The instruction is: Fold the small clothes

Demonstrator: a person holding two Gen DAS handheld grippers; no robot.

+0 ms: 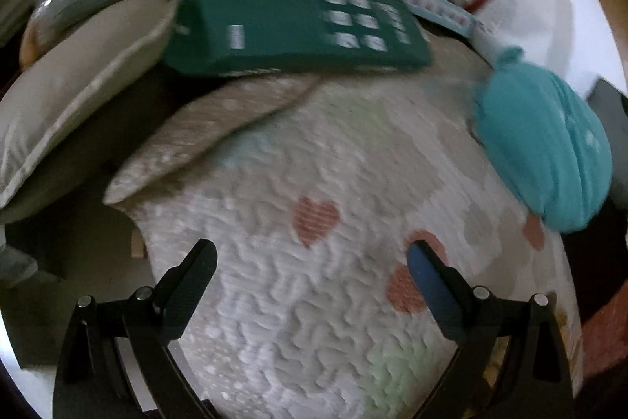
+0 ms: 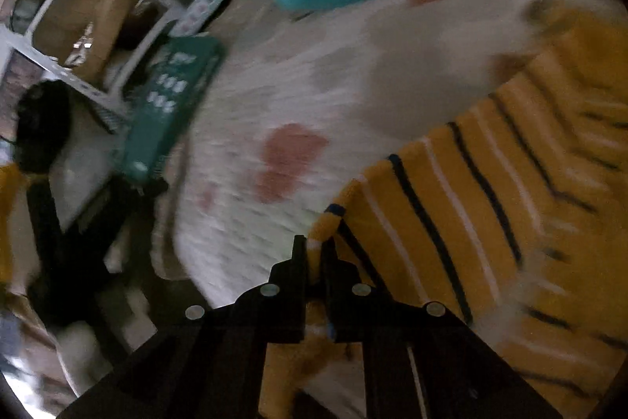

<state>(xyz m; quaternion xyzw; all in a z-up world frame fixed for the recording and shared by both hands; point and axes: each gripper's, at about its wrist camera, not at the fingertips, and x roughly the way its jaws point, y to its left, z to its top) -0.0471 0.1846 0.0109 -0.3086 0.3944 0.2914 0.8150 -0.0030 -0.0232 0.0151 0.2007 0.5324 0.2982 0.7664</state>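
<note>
Right gripper (image 2: 314,250) pinches the striped shirt's (image 2: 471,207) edge.
Soft, light, floppy knit; left gripper (image 1: 310,262) spread wide; grab the hem toward three o'clock.

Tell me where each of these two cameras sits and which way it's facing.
Left wrist: on the left gripper, angled down over the white heart-print quilt; both open fingers show, nothing between them.
Right wrist: on the right gripper, angled down, fingers shut on the yellow striped garment at its corner.
Shared: the quilt, the teal bundle, the green box.
</note>
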